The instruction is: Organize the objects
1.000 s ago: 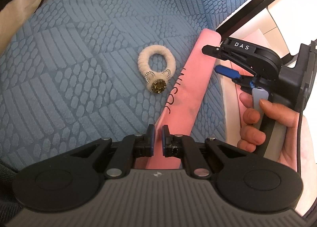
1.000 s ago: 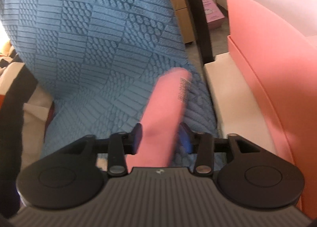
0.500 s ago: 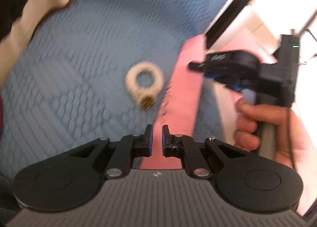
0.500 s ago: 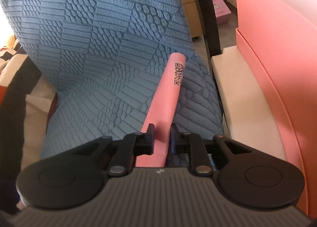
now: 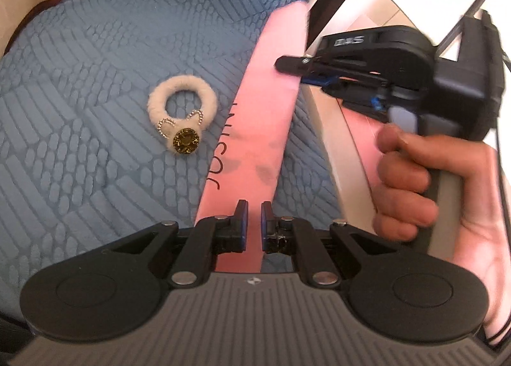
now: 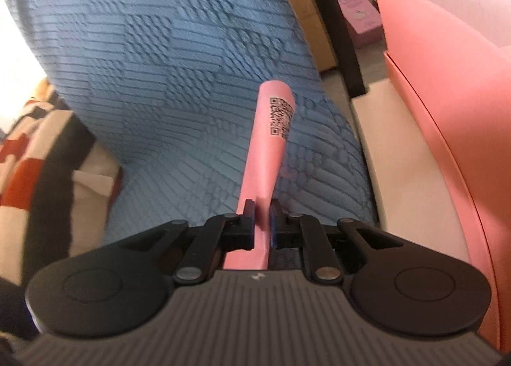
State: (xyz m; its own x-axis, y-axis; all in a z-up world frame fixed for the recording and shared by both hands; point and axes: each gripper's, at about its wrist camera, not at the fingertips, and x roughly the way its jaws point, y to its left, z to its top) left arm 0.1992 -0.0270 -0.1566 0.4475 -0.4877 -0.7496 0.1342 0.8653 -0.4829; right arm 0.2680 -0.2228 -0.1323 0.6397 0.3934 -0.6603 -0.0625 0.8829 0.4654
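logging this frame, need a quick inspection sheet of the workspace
surface: blue quilted cover.
job's things: long pink box resting on it; fluffy white hair tie beside it, apart.
clutter: nothing seen.
grippers: right gripper shut on the pink box's end; left gripper jaws narrow, over its other end, grip unclear.
cables: nothing seen.
surroundings: large pink bin, patterned blanket.

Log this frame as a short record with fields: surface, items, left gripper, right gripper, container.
surface: blue quilted cover
items: long pink box; white fuzzy hair tie with gold charm, beside it, apart
left gripper: nearly shut over the box's near end, grip unclear
right gripper: shut on the long pink box
container: large pink box, open, right of the cover
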